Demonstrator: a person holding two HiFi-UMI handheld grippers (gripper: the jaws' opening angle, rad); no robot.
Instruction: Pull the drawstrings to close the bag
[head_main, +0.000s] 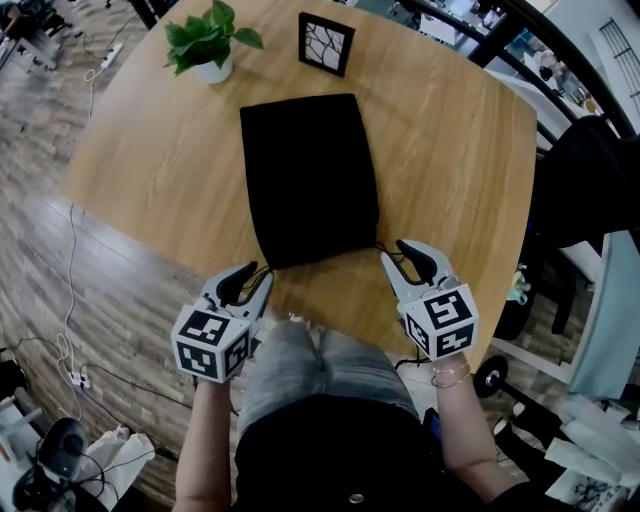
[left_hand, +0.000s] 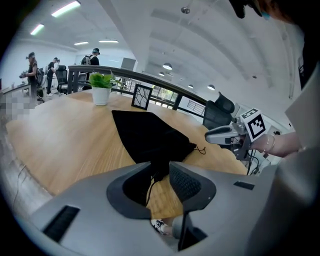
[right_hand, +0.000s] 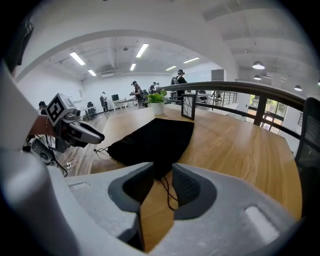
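A black drawstring bag (head_main: 310, 180) lies flat on the round wooden table (head_main: 450, 130), its gathered mouth toward me. My left gripper (head_main: 250, 281) is at the mouth's left corner, open, and a thin black cord (left_hand: 149, 188) runs loose between its jaws. At the right corner my right gripper (head_main: 404, 256) is open too, with a loop of cord (right_hand: 167, 192) lying on the wood between its jaws without the pads pressing on it. In the left gripper view the bag (left_hand: 150, 135) stretches away, with the right gripper (left_hand: 220, 136) beyond it.
A potted plant (head_main: 210, 45) and a small framed picture (head_main: 326, 43) stand at the table's far side, behind the bag. The table's near edge runs just under both grippers. A dark chair with clothing (head_main: 590, 180) stands at the right.
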